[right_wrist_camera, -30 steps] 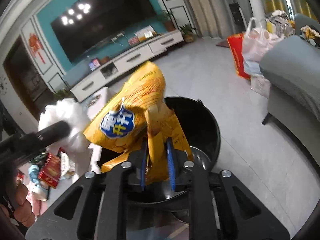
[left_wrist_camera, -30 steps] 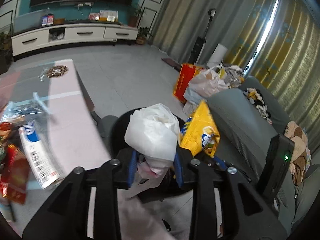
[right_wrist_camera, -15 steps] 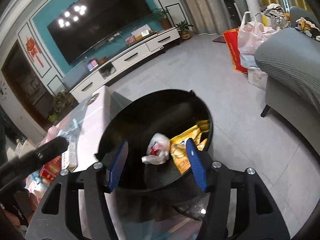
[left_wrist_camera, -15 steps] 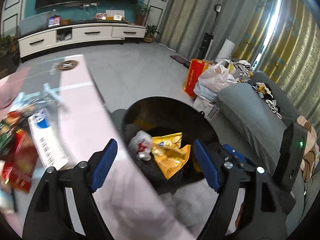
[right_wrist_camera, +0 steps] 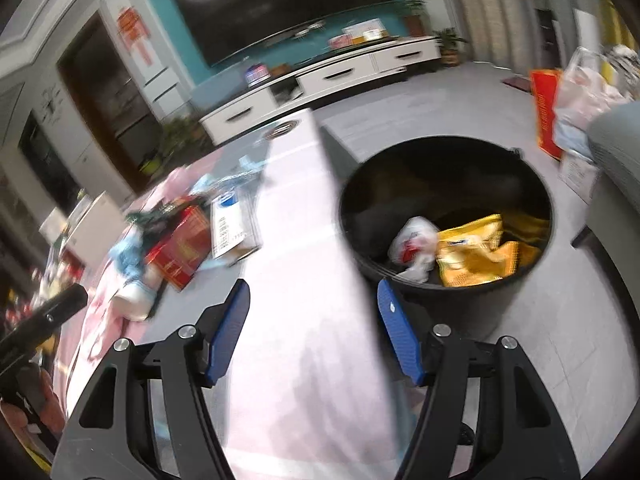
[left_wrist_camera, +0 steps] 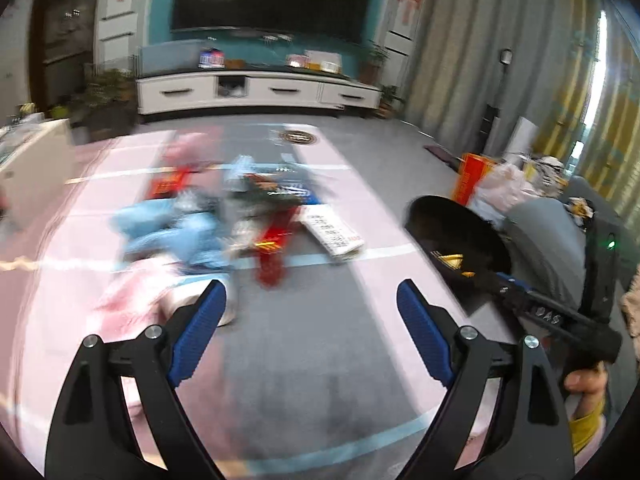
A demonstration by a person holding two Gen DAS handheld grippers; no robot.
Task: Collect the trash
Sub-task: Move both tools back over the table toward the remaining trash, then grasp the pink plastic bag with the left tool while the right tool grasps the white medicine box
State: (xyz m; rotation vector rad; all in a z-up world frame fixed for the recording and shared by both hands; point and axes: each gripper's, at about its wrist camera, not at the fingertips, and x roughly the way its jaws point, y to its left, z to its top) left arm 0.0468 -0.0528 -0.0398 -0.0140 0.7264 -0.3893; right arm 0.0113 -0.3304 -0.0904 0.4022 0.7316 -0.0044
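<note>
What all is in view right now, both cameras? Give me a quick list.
bin: one, black, on floor right of table
chip bag: one, yellow, inside bin
plastic bag: one, white, inside bin, left of chip bag
table: one, pink and grey top
red box: one, red, on table in the litter pile
white pack: one, white with print, on table right of red box
blue wrappers: blurred, count unclear, on table left of pile
TV: one, dark, on teal wall
sofa: one, grey, beyond bin
left gripper: jaws opening, nothing between
right gripper: jaws opening, nothing between
</note>
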